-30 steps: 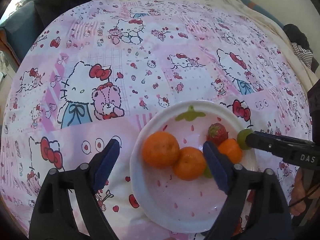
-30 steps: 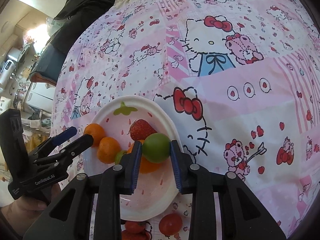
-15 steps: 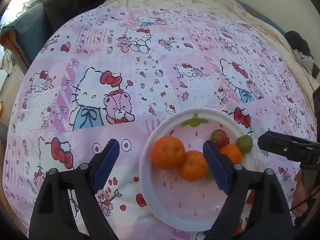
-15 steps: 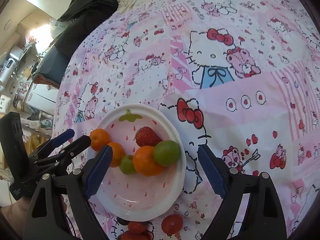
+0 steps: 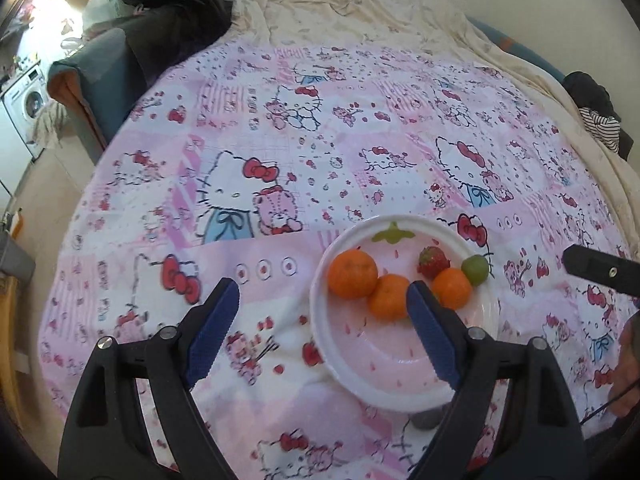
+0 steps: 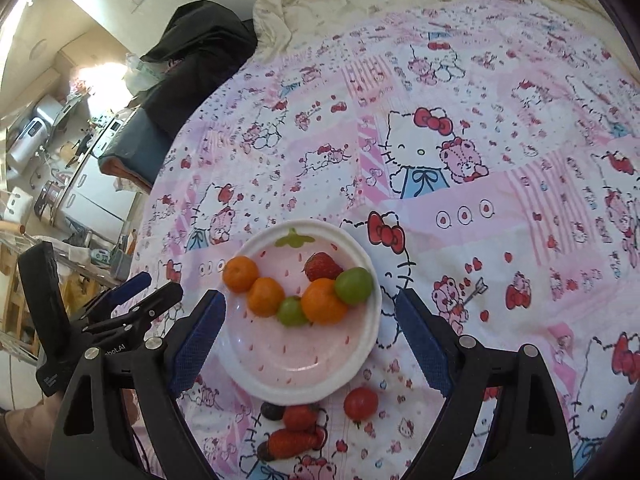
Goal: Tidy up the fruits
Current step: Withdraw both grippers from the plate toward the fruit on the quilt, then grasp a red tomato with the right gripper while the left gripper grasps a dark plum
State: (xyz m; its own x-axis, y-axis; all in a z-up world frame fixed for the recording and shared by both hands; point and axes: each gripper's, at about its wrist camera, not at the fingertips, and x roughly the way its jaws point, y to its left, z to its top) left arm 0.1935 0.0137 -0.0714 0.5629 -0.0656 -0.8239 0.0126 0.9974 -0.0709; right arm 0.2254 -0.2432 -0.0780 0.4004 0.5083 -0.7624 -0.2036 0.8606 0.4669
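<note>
Both tools, left [image 5: 322, 312] and right [image 6: 310, 322], hang released above the fruit-filled plate [image 6: 256, 376].

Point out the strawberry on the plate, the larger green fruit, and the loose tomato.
strawberry [image 6: 322, 266], right wrist view, its red top.
larger green fruit [image 6: 353, 286], right wrist view, its centre.
tomato [image 6: 361, 402], right wrist view, its centre.

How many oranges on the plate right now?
3, in a row on the plate: left orange by the rim, middle orange touching it, right orange between two green fruits. None seems hidden.
</note>
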